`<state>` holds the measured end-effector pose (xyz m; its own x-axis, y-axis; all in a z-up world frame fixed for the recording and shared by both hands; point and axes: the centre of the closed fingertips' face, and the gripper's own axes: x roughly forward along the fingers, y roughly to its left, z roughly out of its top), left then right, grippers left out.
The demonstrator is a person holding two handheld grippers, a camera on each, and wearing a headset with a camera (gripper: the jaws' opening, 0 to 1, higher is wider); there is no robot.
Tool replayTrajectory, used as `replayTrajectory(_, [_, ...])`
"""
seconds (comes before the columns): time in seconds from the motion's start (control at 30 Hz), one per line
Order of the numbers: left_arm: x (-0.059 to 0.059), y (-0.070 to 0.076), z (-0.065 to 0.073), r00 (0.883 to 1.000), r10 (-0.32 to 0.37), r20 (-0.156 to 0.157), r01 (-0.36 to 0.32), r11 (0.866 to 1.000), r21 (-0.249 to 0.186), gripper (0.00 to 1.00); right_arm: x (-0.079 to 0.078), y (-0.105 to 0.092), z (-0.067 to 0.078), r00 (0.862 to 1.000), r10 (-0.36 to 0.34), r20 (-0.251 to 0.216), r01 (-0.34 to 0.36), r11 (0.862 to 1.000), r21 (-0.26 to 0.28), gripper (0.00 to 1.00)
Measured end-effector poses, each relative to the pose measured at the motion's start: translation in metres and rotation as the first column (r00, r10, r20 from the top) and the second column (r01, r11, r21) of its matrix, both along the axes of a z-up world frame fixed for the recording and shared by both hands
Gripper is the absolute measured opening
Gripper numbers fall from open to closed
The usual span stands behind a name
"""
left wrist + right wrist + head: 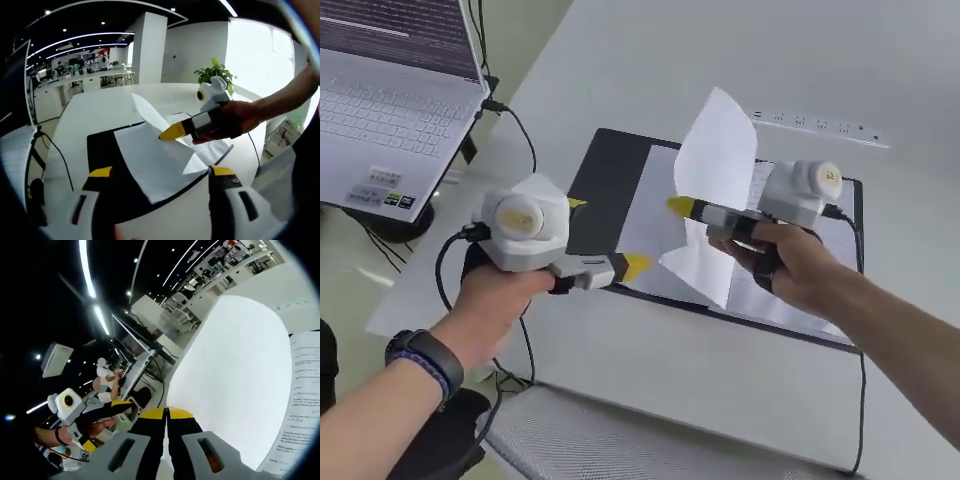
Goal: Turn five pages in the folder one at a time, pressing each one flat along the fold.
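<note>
A black folder (pixel 605 170) lies open on the white table, with printed sheets (pixel 790 300) on its right half. My right gripper (pixel 682 207) is shut on the edge of one white page (pixel 720 150) and holds it up, curled, over the fold. In the right gripper view the yellow-tipped right gripper (pixel 166 414) is closed against that page (pixel 235 375). My left gripper (pixel 606 234) hovers open above the folder's left half, near its front edge. From the left gripper (pixel 161 172) I see the folder (pixel 100 150), the lifted page (pixel 150 117) and the right gripper (pixel 172 132).
An open laptop (pixel 390 90) sits at the far left with cables (pixel 520 130) running off it. A white power strip (pixel 820 125) lies behind the folder. The table's front edge (pixel 650 390) is close, with a mesh chair seat (pixel 620 440) below.
</note>
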<state>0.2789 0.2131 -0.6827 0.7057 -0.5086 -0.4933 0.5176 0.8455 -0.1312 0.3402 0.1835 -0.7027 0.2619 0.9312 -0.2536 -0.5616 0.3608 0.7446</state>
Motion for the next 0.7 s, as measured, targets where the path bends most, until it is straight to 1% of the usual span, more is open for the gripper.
replayTrajectory(0.17, [-0.005, 0.006, -0.001, 1.000, 0.002, -0.004, -0.002, 1.000, 0.001, 0.76, -0.004, 0.016, -0.016, 0.999, 0.021, -0.032, -0.021, 1.000, -0.022, 0.00])
replayTrajectory(0.27, [-0.006, 0.008, -0.004, 1.000, 0.011, -0.009, -0.011, 1.000, -0.006, 0.76, -0.005, 0.023, -0.032, 0.998, 0.021, -0.061, -0.024, 0.998, -0.050, 0.00])
replayTrajectory(0.33, [-0.008, 0.009, -0.006, 1.000, 0.013, -0.016, -0.013, 1.000, -0.009, 0.77, -0.004, 0.026, -0.039, 0.997, 0.020, -0.078, -0.024, 0.998, -0.053, 0.00])
replayTrajectory(0.4, [-0.009, 0.009, -0.009, 1.000, 0.013, -0.024, -0.013, 1.000, -0.010, 0.77, -0.005, 0.029, -0.044, 0.994, 0.016, -0.104, -0.022, 0.998, -0.055, 0.00])
replayTrajectory(0.63, [-0.014, 0.010, -0.013, 0.999, 0.022, -0.041, -0.023, 0.999, -0.022, 0.77, -0.008, 0.035, -0.059, 0.991, 0.013, -0.131, -0.025, 0.996, -0.088, 0.00])
replayTrajectory(0.7, [-0.015, 0.009, -0.014, 0.999, 0.020, -0.043, -0.021, 1.000, -0.020, 0.77, -0.003, 0.035, -0.068, 0.990, 0.009, -0.144, -0.023, 0.995, -0.100, 0.00])
